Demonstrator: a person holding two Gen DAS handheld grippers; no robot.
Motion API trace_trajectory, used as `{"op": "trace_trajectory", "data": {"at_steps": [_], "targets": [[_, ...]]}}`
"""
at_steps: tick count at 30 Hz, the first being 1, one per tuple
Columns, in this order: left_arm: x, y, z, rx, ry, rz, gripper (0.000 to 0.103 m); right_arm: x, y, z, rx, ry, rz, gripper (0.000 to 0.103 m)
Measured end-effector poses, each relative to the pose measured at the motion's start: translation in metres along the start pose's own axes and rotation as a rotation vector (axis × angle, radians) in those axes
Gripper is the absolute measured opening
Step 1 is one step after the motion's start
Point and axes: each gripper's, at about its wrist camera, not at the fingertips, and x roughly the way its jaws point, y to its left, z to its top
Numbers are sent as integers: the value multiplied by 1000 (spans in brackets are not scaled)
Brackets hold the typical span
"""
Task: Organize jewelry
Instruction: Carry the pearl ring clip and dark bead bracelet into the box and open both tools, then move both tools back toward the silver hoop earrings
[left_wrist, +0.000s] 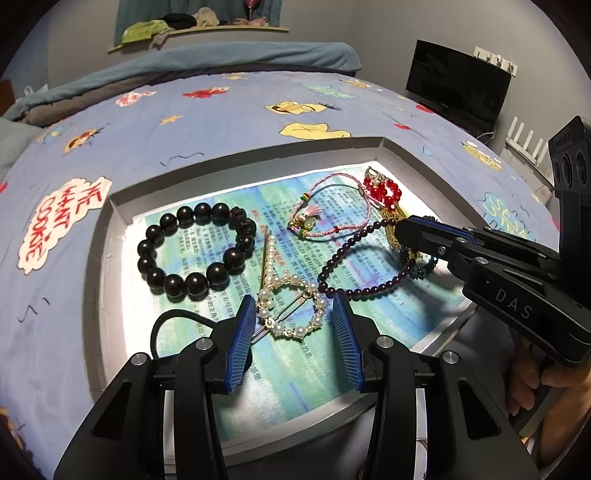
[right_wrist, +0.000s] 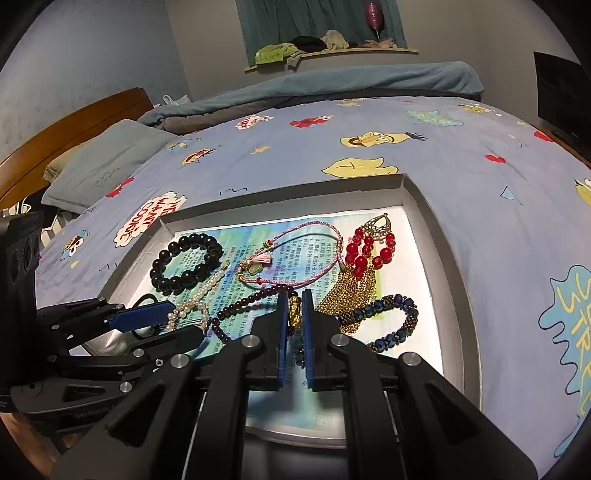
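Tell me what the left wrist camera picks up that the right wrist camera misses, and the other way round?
Only the left wrist view shows the left gripper head-on, open either side of the pearl hair clip, plus the white router by the wall. Only the right wrist view shows the right gripper shut on a gold charm, the whole blue beaded bracelet, the pillow and the wooden headboard. Both show the grey tray, the black bead bracelet, the pink cord bracelet and the red bead earring.
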Motion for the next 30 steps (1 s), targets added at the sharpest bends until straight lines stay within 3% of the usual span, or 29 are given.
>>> {"op": "trace_trajectory", "data": {"at_steps": [5,9,13,17,20,23,27,30], "targets": [[-3,1,-1,-7,-11,7,47,-1,-2,1,4,-3,0,9],[-7,0,-3,0,-21,25,49,-4,-5,0,21,-14,5,25],[-11,1,-3,-5,-37,45,58,-8,-5,0,20,-24,1,27],[-17,6,-3,-26,-58,70,60,-12,-3,0,18,-37,-12,41],[-28,12,-3,-62,-92,91,71,-20,-1,0,16,-60,-28,54],[-40,15,-4,-84,-122,114,72,-30,0,0,17,-77,-44,68],[-58,17,-8,-113,-164,145,83,-47,2,-3,19,-104,-61,87],[-69,16,-13,-118,-180,167,84,-61,2,-7,21,-125,-67,93]]}}
